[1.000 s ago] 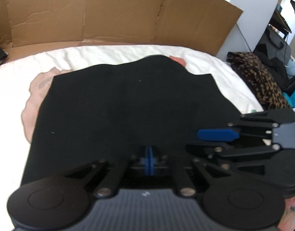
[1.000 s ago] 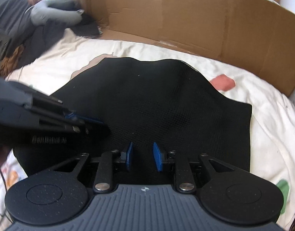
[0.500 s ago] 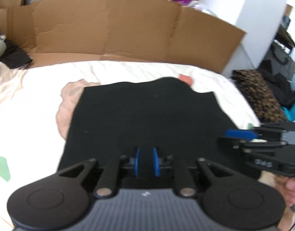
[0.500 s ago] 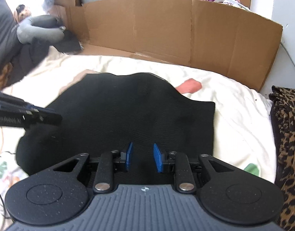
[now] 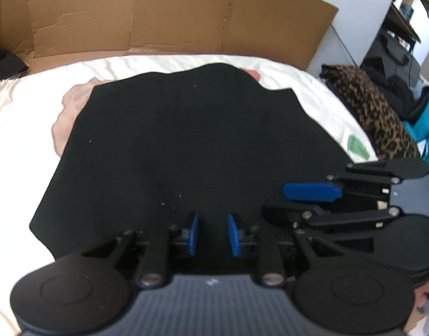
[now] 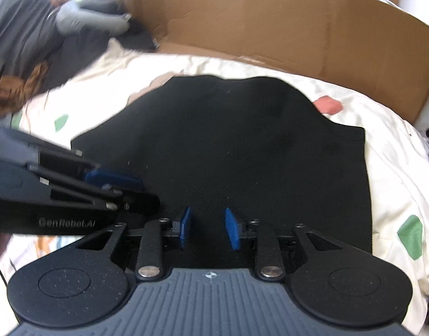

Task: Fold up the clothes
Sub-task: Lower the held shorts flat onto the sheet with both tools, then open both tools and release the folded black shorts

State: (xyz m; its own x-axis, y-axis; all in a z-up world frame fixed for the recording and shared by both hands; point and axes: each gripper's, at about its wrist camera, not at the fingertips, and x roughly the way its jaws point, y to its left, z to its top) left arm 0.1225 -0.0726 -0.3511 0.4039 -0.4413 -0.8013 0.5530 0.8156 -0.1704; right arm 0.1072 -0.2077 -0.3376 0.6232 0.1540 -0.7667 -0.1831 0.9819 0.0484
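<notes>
A black garment (image 5: 186, 145) lies flat, folded, on the white bed sheet (image 5: 24, 106). My left gripper (image 5: 213, 233) hovers over the garment's near edge. Its jaws are opening and no cloth is pinched between the blue pads. The right gripper (image 5: 298, 204) shows beside it on the right. In the right wrist view the black garment (image 6: 256, 145) fills the middle. My right gripper (image 6: 208, 228) is over its near edge, jaws opening, with nothing gripped between the pads. The left gripper (image 6: 130, 193) reaches in from the left.
A cardboard wall (image 5: 172, 14) stands along the back of the bed. A leopard-print cloth (image 5: 368, 106) lies off the right edge. Pink fabric (image 5: 70, 106) peeks out from under the garment's left side. Dark and grey clothes (image 6: 60, 28) are piled at the back left.
The left jaws were shut a second ago and now stand apart. The right jaws have widened a little. Both grippers shifted over the garment, which stays flat on the sheet.
</notes>
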